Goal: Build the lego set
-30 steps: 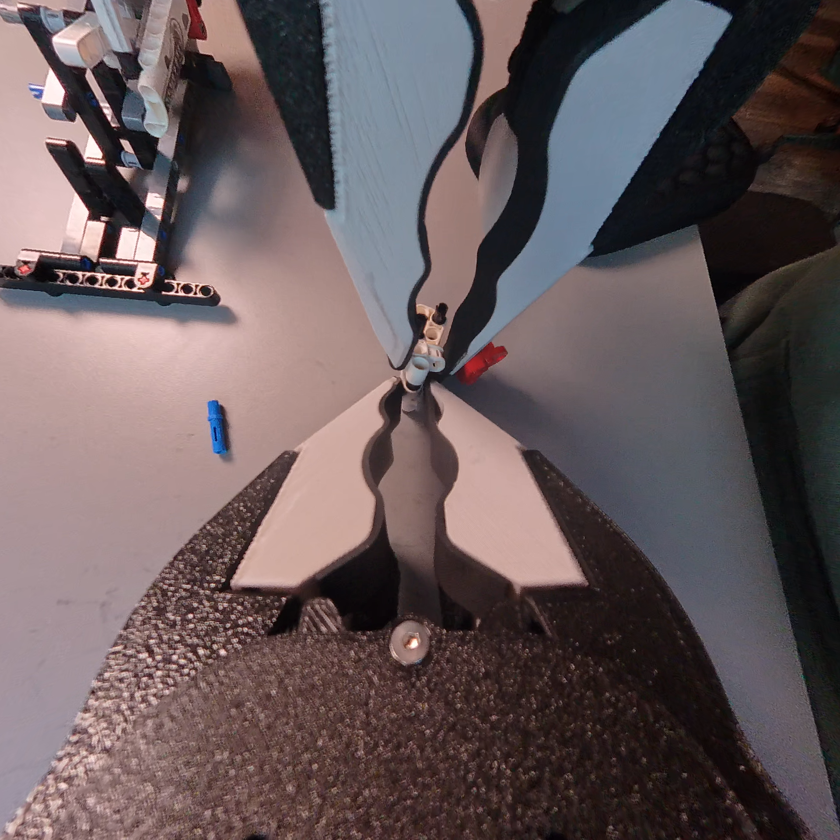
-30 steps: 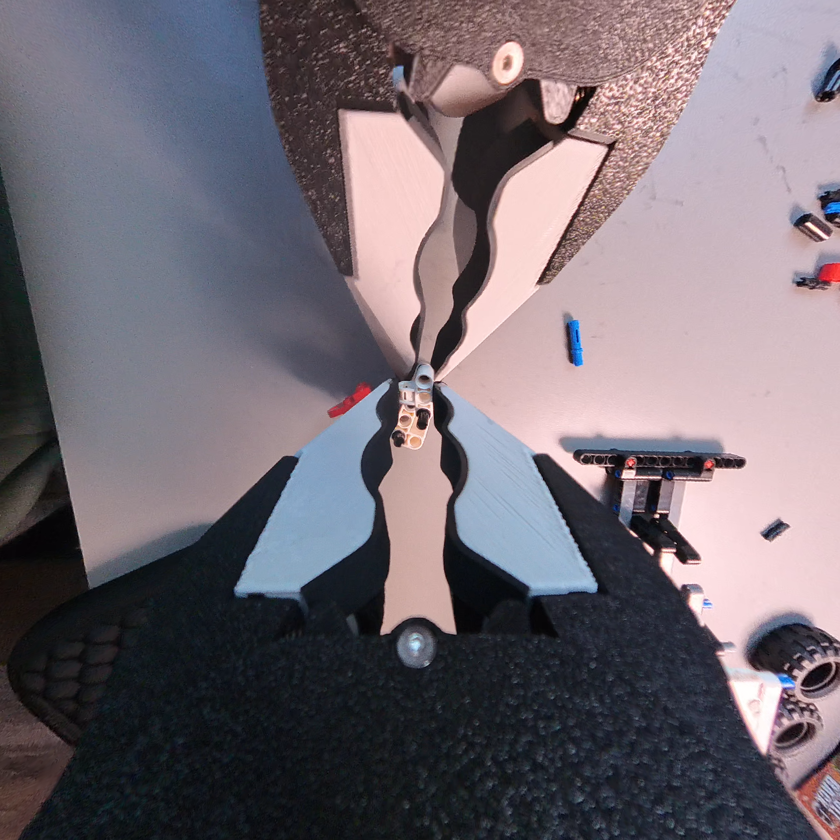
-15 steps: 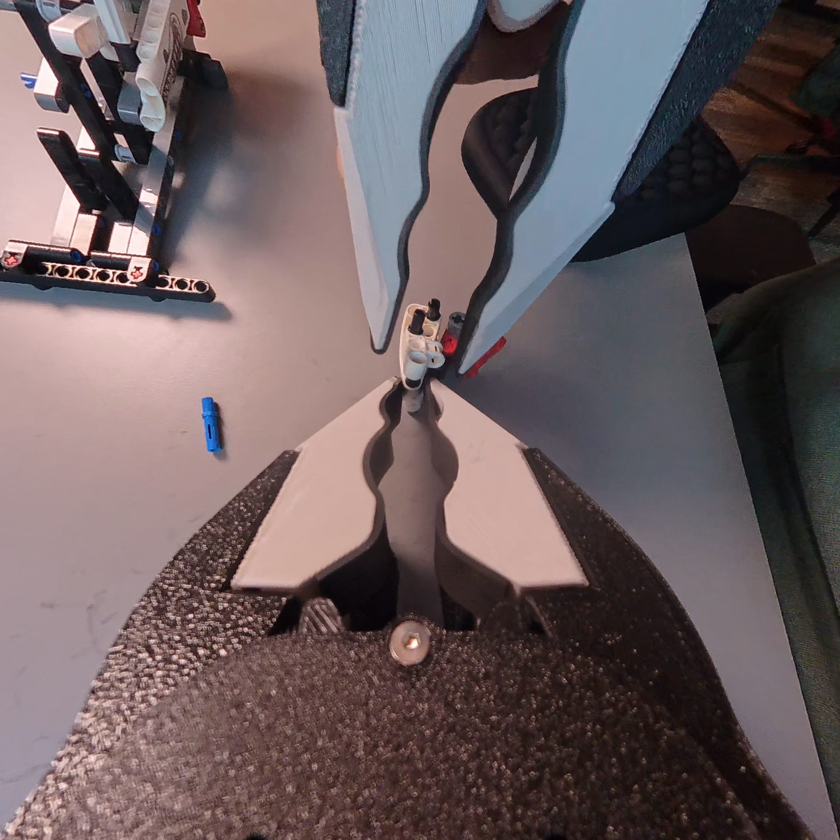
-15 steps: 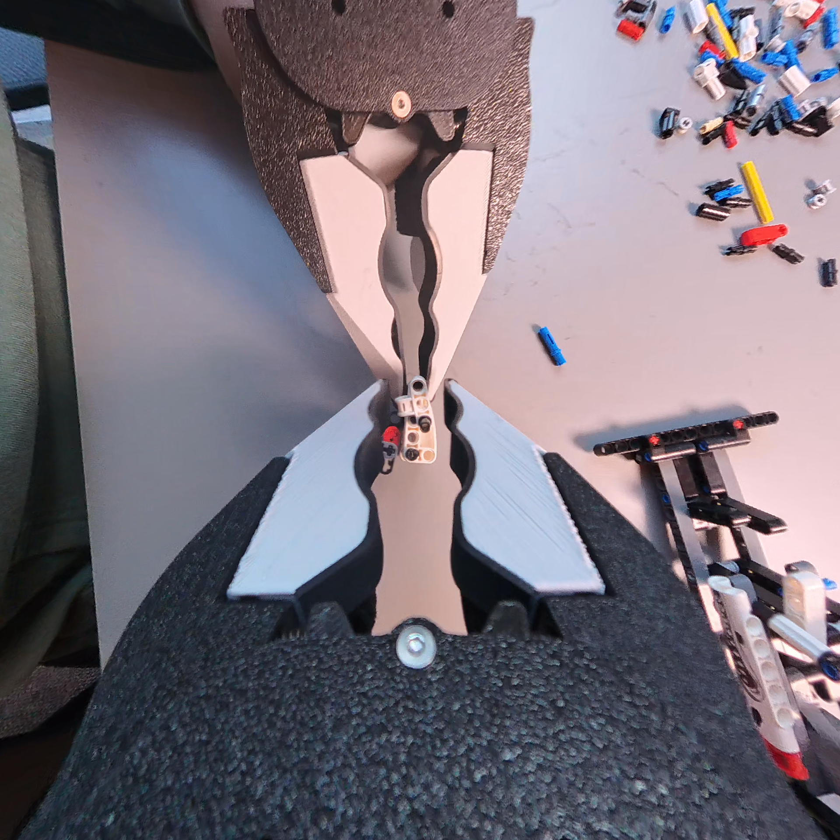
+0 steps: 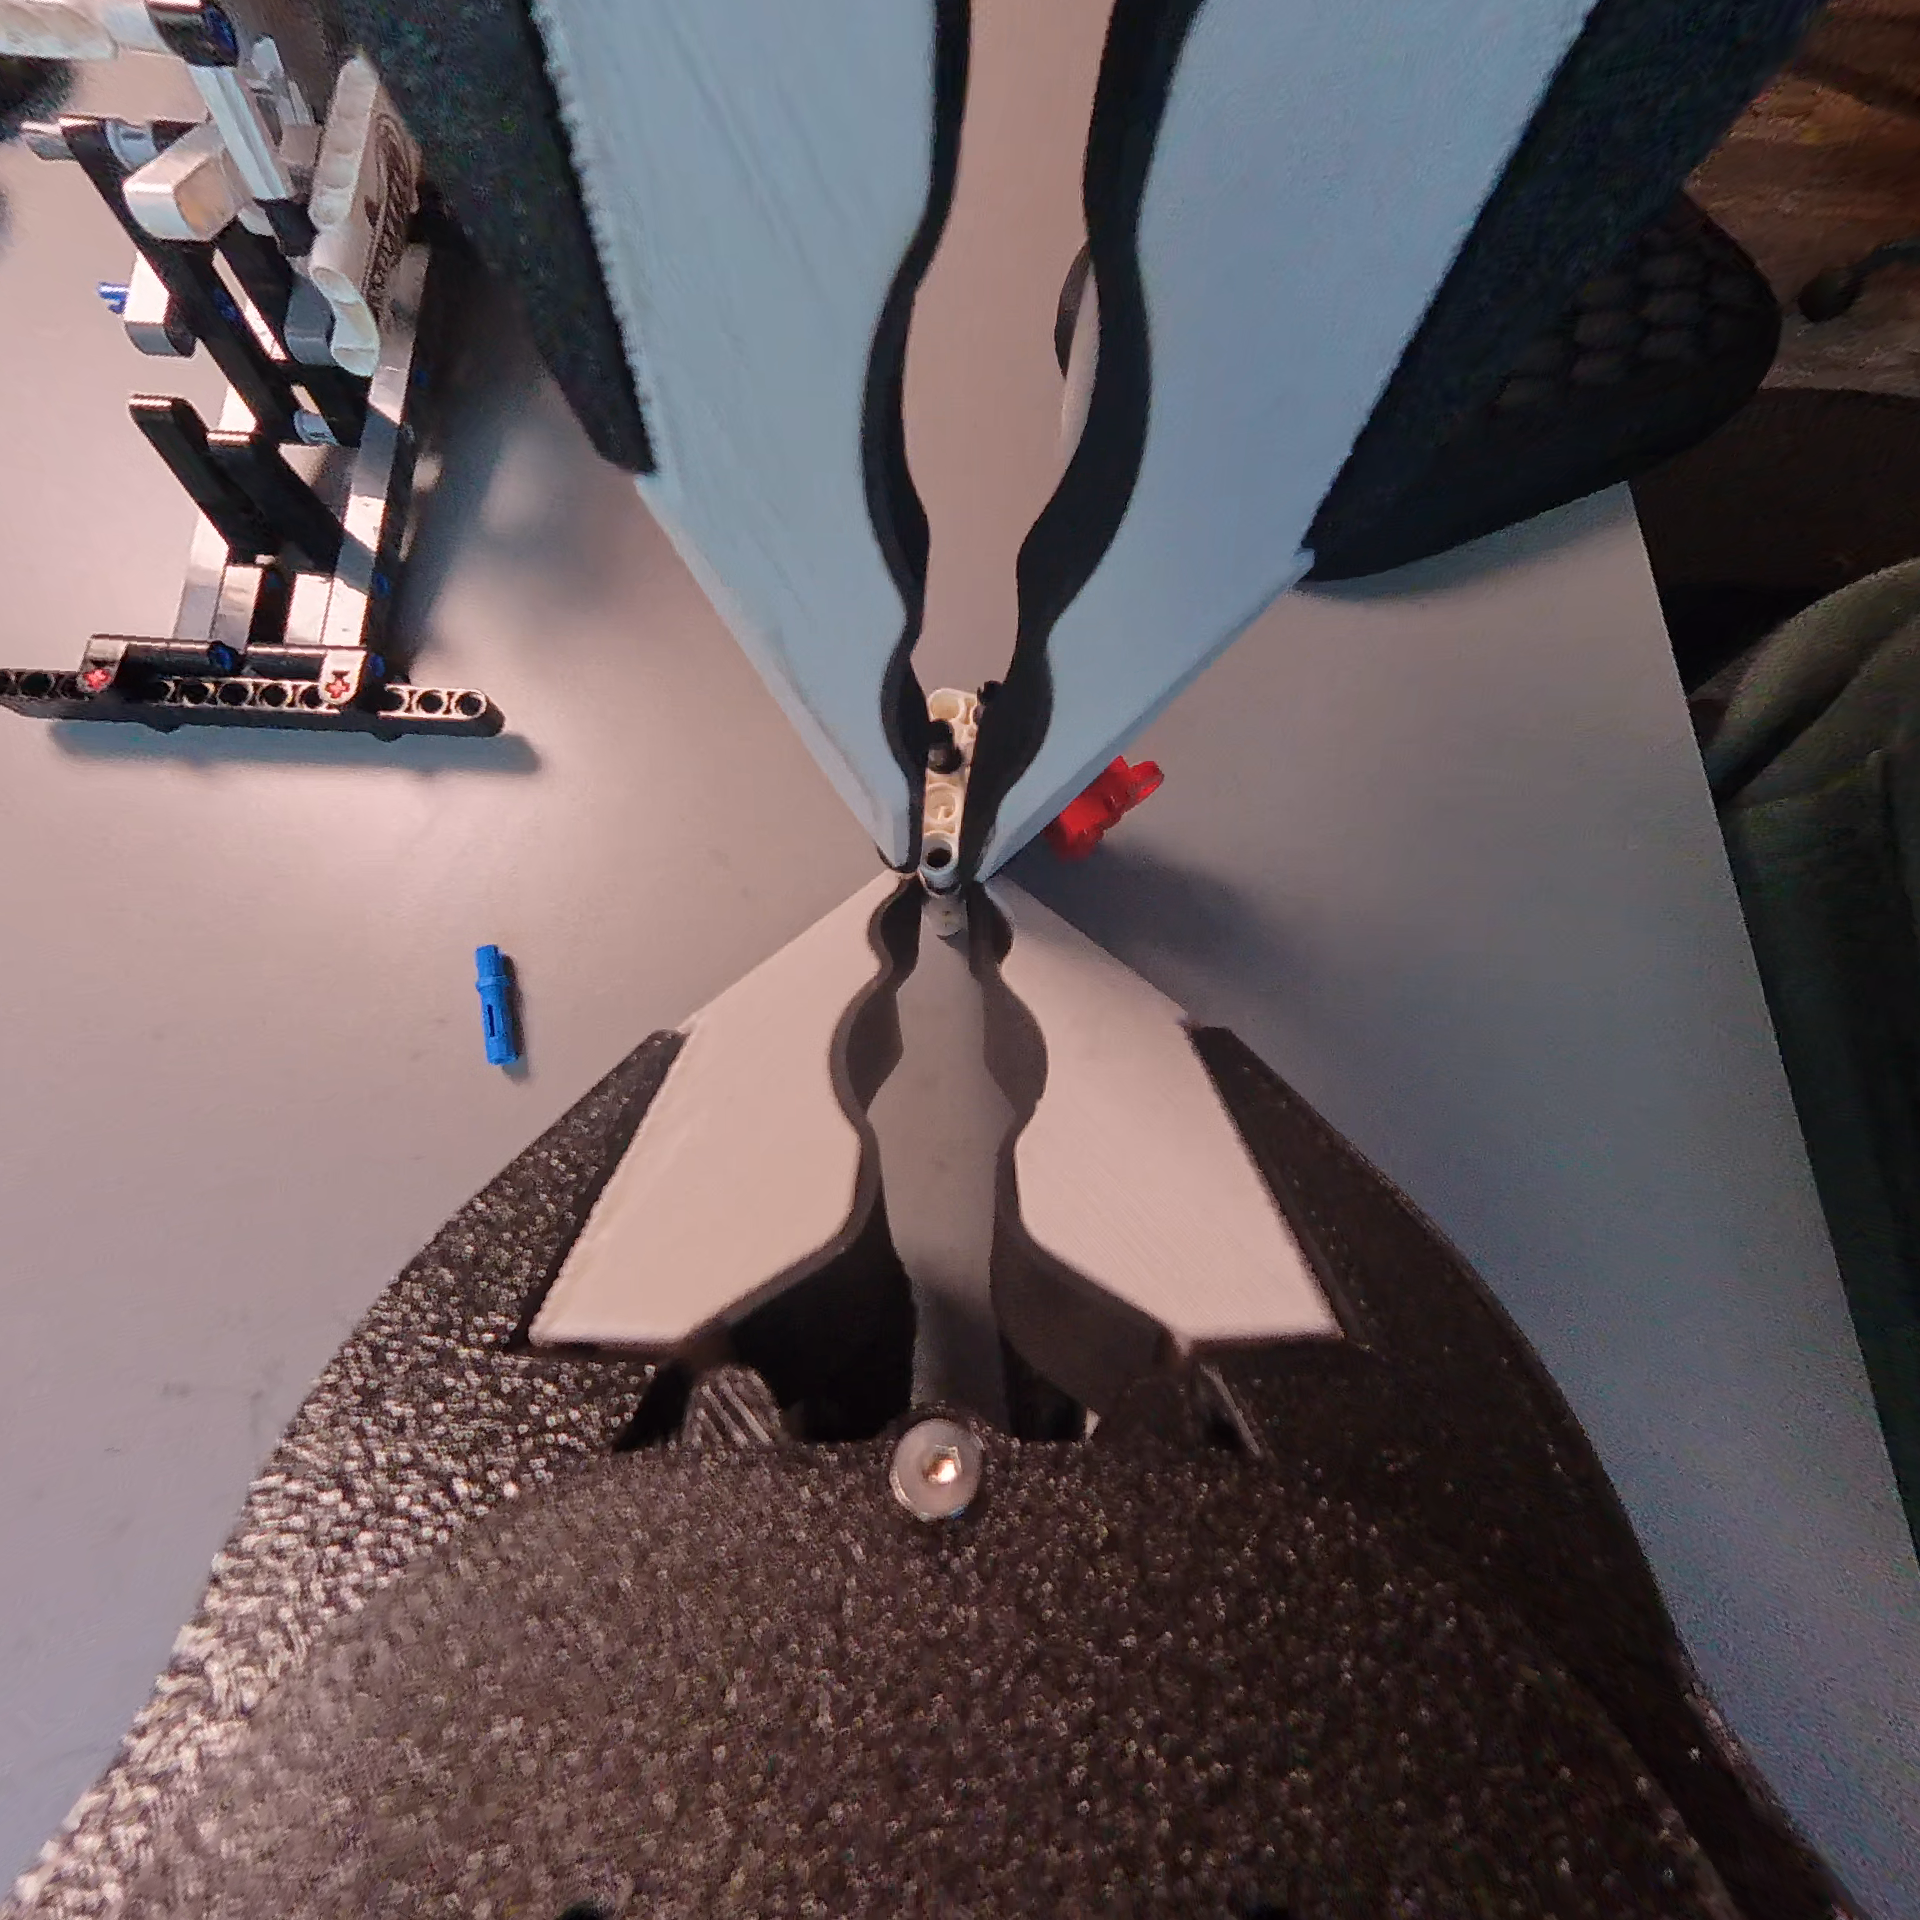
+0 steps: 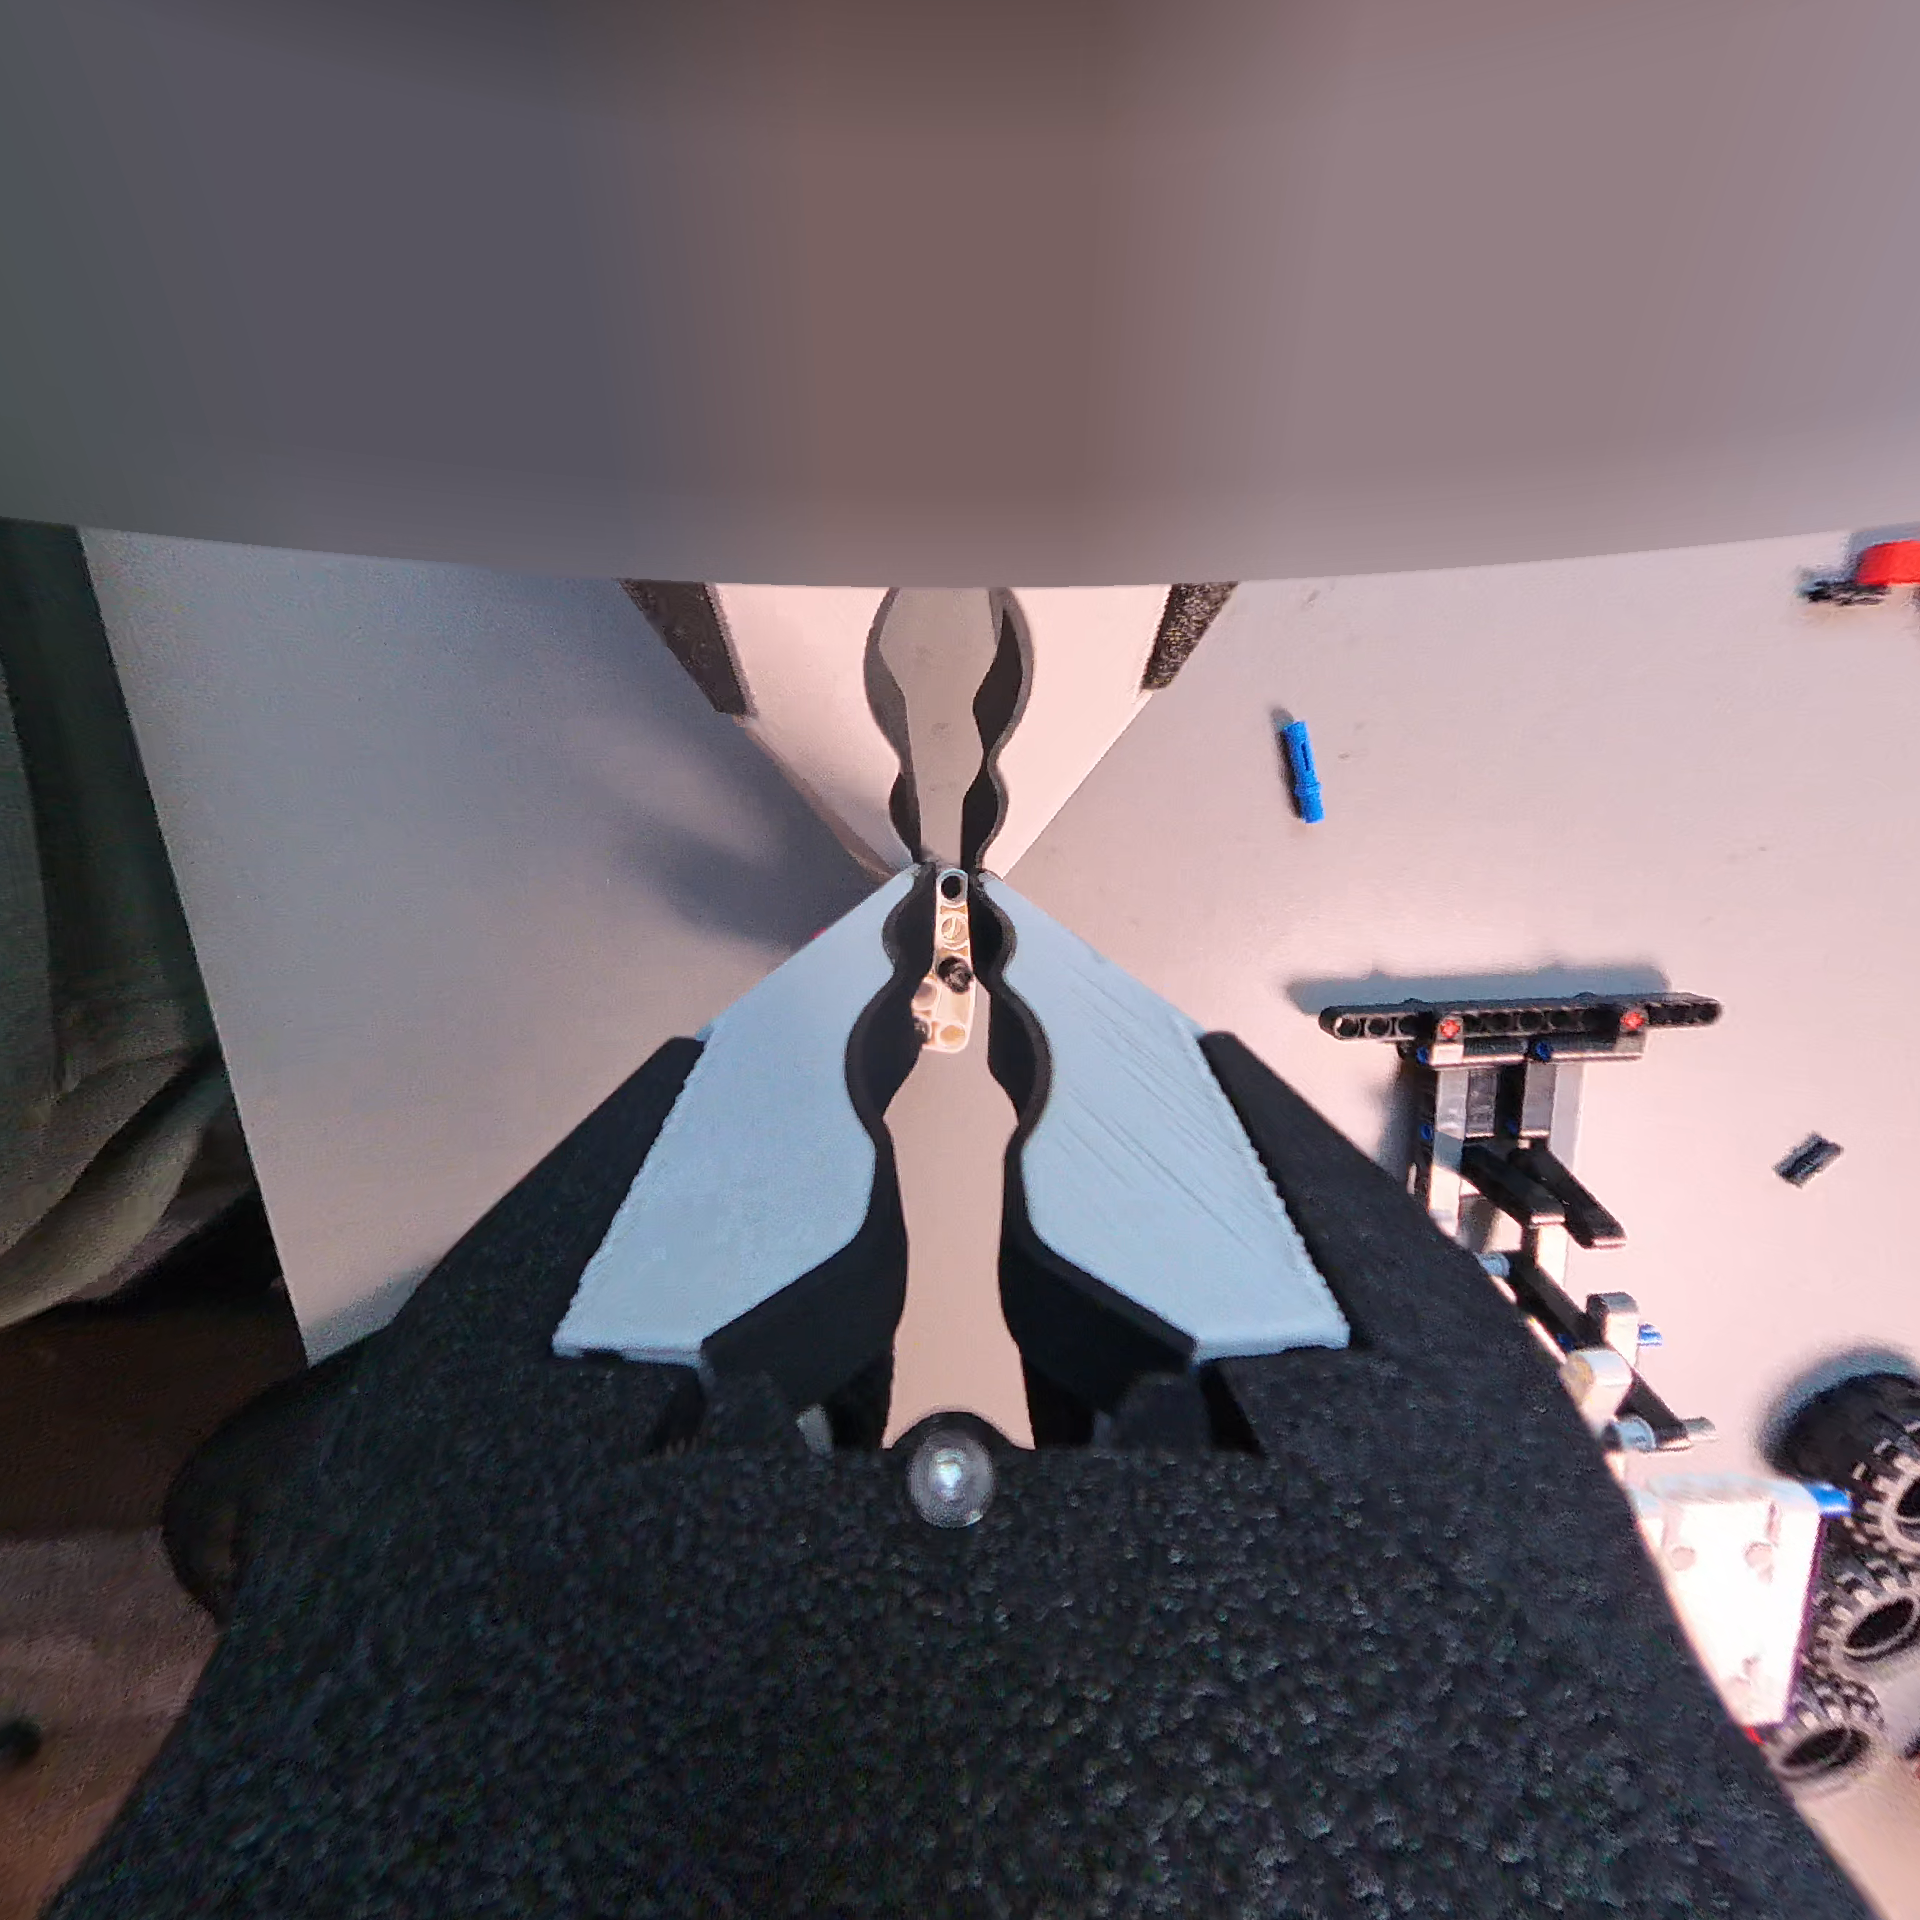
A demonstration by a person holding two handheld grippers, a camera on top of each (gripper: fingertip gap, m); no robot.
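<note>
My left gripper and right gripper meet tip to tip just above the grey table. The right gripper is shut on a short white beam with black pins; in the left wrist view this beam shows between the right gripper's fingers, which come down from the top. The left gripper is shut on a small grey connector at the beam's end. The partly built black, grey and white chassis lies at the far left, and also shows in the right wrist view.
A blue pin lies on the table between the grippers and the chassis. A red piece lies just behind the right gripper's tips. Black wheels sit by the chassis. The table edge runs close on the right. The tips of both grippers are at nearly the same place.
The right gripper, shut a second ago, stood open around the white beam half a second ago and has shut on it again. The left gripper has kept its grip.
</note>
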